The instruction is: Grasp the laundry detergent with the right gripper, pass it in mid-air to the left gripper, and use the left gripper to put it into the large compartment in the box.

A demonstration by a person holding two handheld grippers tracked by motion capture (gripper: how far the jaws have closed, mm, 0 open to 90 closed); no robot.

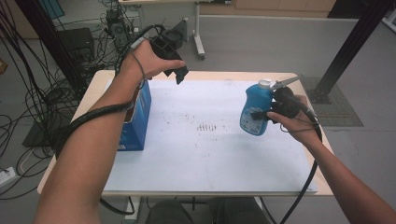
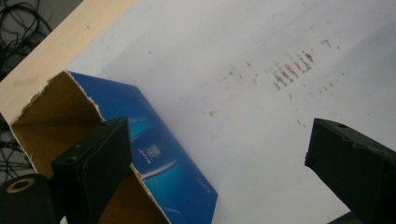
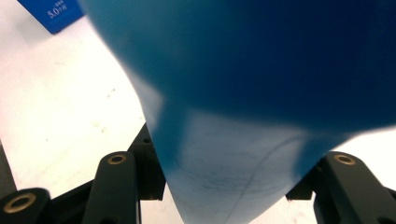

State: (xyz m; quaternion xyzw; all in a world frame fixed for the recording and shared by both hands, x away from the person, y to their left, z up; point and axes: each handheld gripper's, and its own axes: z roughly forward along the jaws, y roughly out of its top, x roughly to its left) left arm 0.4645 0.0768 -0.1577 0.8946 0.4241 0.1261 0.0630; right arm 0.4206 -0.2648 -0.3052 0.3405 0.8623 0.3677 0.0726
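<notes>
The blue bottle is smooth plastic, rounded at the shoulders and narrowing to a pale cap, with a lighter label panel on its front. It hangs above the right part of the table, lifted clear of the surface, with the right gripper clamped across its body; in the right gripper view the black jaws press on either side of the glossy blue wall, which swells wide above them. The right hand comes in from the lower right, wrist bent so the gripper points leftward and level, a black cable trailing down past the table edge.

The table is pale wood at its rim, covered by a white sheet that is matte and marked by a patch of short brownish smudges near the middle. On the left part stands a blue cardboard box, glossy outside with raw brown board inside, its top torn open along a ragged edge.

The left gripper is raised above the far left corner of the table, over the box, jaws spread wide apart with nothing between them; its view looks down past them onto the box mouth and the sheet. The left hand wraps its body, forearm stretching up from the bottom, cable coiled round the arm
</notes>
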